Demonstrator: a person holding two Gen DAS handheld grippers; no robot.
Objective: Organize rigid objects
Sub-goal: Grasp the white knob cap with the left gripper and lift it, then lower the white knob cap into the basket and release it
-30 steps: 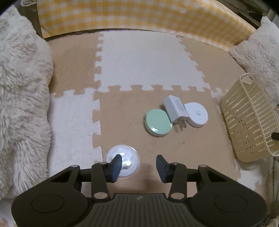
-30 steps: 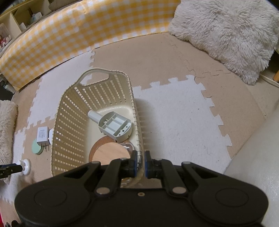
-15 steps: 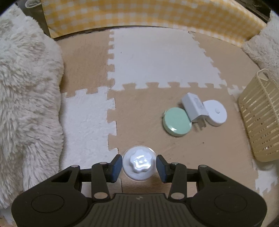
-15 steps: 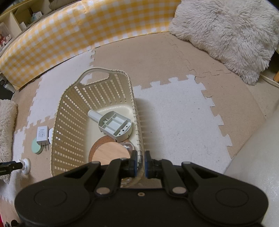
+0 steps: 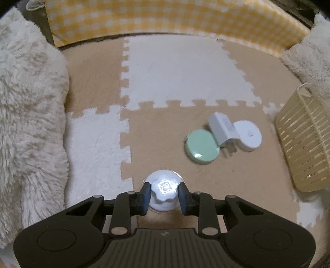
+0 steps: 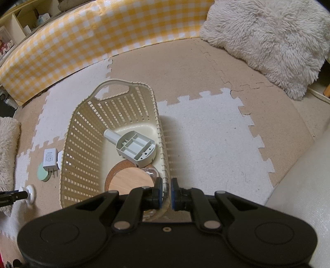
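Observation:
A white scalloped knob (image 5: 164, 185) on a clear round base stands on the tan foam mat. My left gripper (image 5: 164, 192) is closing on it, and both pads touch its sides. The same knob (image 6: 31, 191) shows at the far left of the right wrist view. Further right lie a green disc (image 5: 201, 149), a white plug adapter (image 5: 221, 128) leaning on it, and a white round puck (image 5: 249, 135). My right gripper (image 6: 166, 192) is shut on the near rim of the cream basket (image 6: 82, 144). The basket holds a grey plastic part (image 6: 135, 148) and a wooden disc (image 6: 130, 181).
Fluffy cream cushions lie at the left (image 5: 26, 123) and at the far right (image 6: 268, 37). A yellow checked bumper (image 5: 165, 18) runs along the back. The basket (image 5: 303, 140) stands at the right edge of the left wrist view.
My left gripper shifted sideways until the white knob sat between its fingers, then its jaws closed in against the knob. The right gripper and the basket stayed as they were.

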